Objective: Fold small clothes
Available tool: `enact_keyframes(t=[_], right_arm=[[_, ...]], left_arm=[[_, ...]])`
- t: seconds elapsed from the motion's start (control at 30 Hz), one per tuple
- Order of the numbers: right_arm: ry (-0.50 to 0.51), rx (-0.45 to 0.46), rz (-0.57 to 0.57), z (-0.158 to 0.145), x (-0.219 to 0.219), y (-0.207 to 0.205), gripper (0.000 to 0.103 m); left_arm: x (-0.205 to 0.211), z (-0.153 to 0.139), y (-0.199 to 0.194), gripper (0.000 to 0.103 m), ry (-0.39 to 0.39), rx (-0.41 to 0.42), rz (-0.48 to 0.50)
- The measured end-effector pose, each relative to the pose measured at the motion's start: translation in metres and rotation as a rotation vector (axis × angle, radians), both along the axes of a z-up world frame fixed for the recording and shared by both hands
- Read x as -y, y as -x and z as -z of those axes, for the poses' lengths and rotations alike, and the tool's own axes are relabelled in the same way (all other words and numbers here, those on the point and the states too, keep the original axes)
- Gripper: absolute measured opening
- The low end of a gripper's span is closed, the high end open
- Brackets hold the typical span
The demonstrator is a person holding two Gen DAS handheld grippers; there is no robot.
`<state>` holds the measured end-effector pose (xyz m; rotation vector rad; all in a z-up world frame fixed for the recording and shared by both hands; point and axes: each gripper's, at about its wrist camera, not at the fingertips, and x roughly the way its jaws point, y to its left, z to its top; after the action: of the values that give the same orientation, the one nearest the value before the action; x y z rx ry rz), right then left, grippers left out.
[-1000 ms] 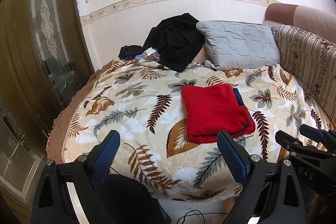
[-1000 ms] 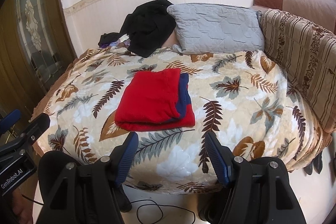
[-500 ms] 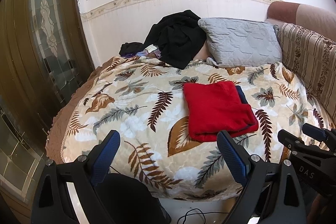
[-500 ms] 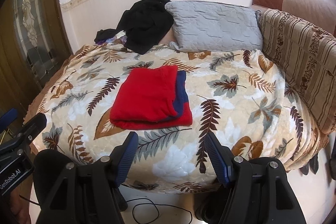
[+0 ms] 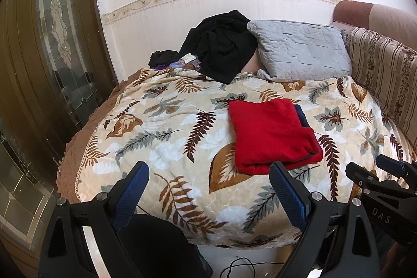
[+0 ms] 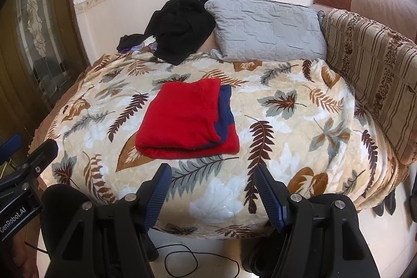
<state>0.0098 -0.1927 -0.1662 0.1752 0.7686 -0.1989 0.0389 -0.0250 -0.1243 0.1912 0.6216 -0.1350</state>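
In the left wrist view, the left gripper [image 5: 208,189] hangs with its blue-padded jaws spread wide and empty over the near edge of the leaf-patterned fleece blanket [image 5: 161,137], while the folded red fleece garment with a navy blue layer showing at its right edge [image 5: 271,134] lies flat farther in, just beyond the right jaw's tip. In the right wrist view, the right gripper [image 6: 212,190] is likewise parted and holding nothing, the same folded red garment [image 6: 185,121] resting on the blanket [image 6: 299,121] just beyond and slightly left of its jaws, well short of the grey quilted pillow [image 6: 265,30] and the heap of black clothing [image 6: 179,25] at the far wall.
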Motion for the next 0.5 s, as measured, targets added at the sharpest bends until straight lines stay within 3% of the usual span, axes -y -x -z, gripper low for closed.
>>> enact_keyframes(t=[0.5], right_arm=[[0.0,-0.003,-0.003,0.0022,-0.0021,-0.001,0.07]], left_arm=[[-0.0026,0.0011,-0.0014,0.093,0.005,0.0,-0.009]])
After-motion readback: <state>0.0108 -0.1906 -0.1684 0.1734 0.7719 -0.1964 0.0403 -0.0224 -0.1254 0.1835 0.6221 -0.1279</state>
